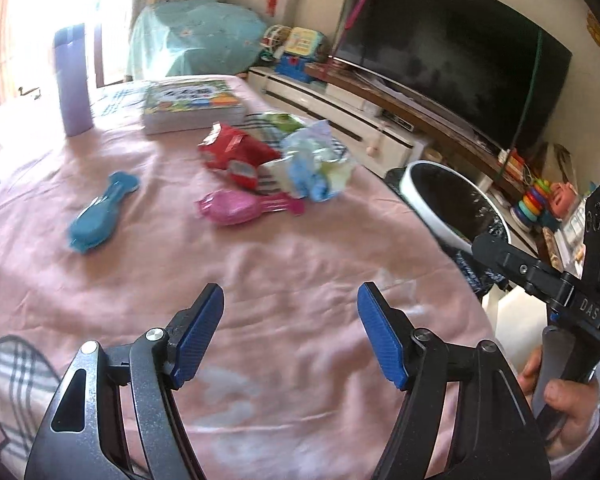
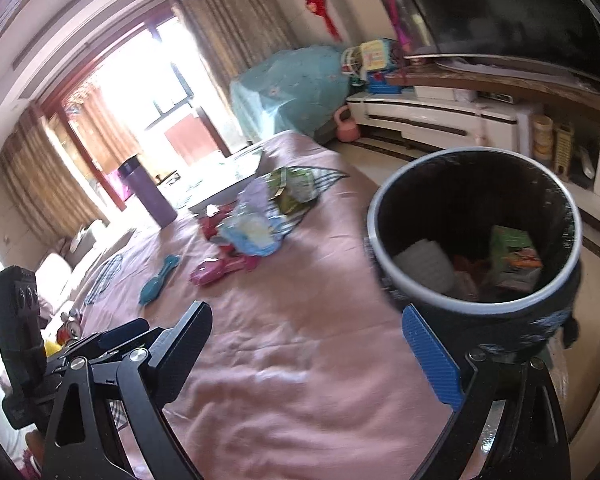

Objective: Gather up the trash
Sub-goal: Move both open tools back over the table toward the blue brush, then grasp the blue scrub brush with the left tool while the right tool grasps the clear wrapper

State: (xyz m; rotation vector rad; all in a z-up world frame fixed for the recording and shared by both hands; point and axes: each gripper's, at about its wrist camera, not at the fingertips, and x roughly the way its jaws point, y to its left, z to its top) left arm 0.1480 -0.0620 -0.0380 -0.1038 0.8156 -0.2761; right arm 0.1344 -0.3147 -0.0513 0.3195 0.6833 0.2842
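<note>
A heap of trash lies on the pink tablecloth (image 1: 260,280): a red wrapper (image 1: 236,150), a crumpled blue and white wrapper (image 1: 316,160) and a green wrapper (image 1: 286,120). My left gripper (image 1: 291,292) hovers over bare cloth well short of the heap, open, with nothing between its blue pads. My right gripper (image 2: 307,312) is open wide and empty, over the table's edge beside the black trash bin (image 2: 476,151). A green carton (image 2: 514,256) and a white wad (image 2: 424,266) lie inside the bin. The heap shows again in the right wrist view, with the green wrapper (image 2: 296,188) on top.
A teal brush (image 1: 100,212) and a pink brush (image 1: 240,204) lie in front of the heap. Behind it stand a purple bottle (image 1: 73,80) and a stack of books (image 1: 192,104). The bin (image 1: 416,196) sits off the table's right edge, before a white cabinet (image 1: 340,116) and a TV (image 1: 452,48).
</note>
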